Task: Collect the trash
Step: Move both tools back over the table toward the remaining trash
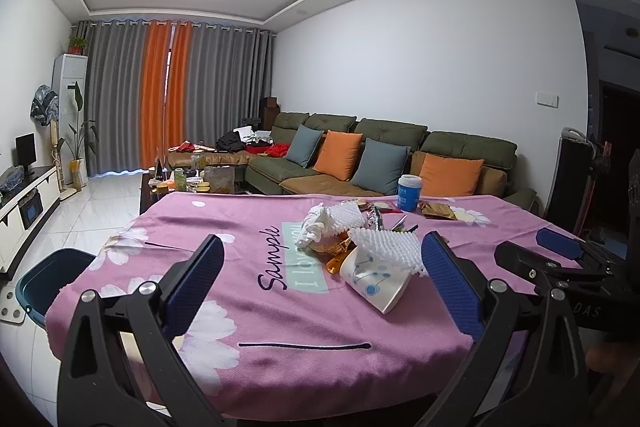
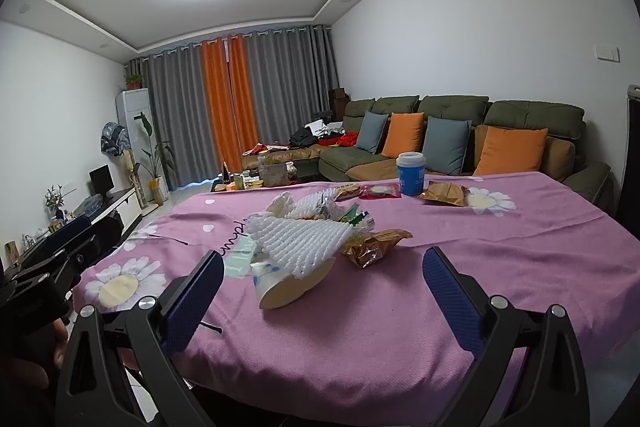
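Observation:
A pile of trash lies mid-table on the pink cloth (image 1: 224,307): a tipped paper cup (image 1: 374,281) (image 2: 280,289), white foam fruit nets (image 1: 390,251) (image 2: 306,241), crumpled tissue (image 1: 316,227), and gold and brown snack wrappers (image 2: 374,247). More wrappers (image 2: 446,194) lie at the far edge by a blue cup (image 2: 411,174). My left gripper (image 1: 320,287) is open and empty, just short of the pile. My right gripper (image 2: 320,291) is open and empty, with the cup between its spread fingers' line of sight; it also shows in the left wrist view (image 1: 558,247).
A dark blue bin (image 1: 48,279) stands on the floor left of the table. A green sofa (image 1: 400,155) with cushions lies beyond the table. A cluttered coffee table (image 1: 192,179) and TV cabinet (image 1: 24,199) are at the left.

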{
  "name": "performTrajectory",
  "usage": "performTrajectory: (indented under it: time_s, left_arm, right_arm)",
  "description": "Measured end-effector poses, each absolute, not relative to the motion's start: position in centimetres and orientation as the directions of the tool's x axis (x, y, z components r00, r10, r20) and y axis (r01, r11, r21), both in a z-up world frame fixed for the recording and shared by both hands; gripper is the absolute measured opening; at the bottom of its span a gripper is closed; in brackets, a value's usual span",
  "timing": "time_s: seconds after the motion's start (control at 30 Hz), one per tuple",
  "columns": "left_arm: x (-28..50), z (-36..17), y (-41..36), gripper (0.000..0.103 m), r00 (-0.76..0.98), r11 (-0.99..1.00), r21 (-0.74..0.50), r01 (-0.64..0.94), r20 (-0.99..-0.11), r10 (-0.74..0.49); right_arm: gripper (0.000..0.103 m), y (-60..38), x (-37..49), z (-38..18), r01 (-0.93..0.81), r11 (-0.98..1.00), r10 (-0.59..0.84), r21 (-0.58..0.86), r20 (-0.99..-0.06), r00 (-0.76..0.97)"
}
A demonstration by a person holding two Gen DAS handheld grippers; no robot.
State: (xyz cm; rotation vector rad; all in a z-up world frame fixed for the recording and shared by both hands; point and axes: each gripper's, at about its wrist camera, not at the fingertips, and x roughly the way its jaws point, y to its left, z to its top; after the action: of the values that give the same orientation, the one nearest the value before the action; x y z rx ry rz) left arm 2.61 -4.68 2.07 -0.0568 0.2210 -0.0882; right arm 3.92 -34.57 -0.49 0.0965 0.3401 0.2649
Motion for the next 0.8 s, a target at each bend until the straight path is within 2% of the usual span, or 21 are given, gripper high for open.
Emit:
performTrajectory:
  time_s: [0.5, 0.6, 0.8]
  left_arm:
    - [7.5, -0.1, -3.8, 0.097, 0.945, 0.993, -0.086, 0.079, -0.311, -0.102]
    - [8.6, -0.6, -3.8, 0.097, 0.938, 0.993, -0.086, 0.081, -0.33, -0.105]
    - [11.2, -1.8, -3.8, 0.097, 0.922, 0.991, -0.097, 0.089, -0.368, -0.119]
  right_arm:
    - [0.096, -32.7, 12.1, -2.3, -0.262, 0.943, 0.33, 0.207, -0.455, 0.827]
    - [0.093, -32.4, 14.0, -3.0, -0.261, 0.934, 0.352, 0.246, -0.493, 0.796]
    - [0.081, -32.2, 17.1, -4.3, -0.254, 0.909, 0.403, 0.33, -0.549, 0.732]
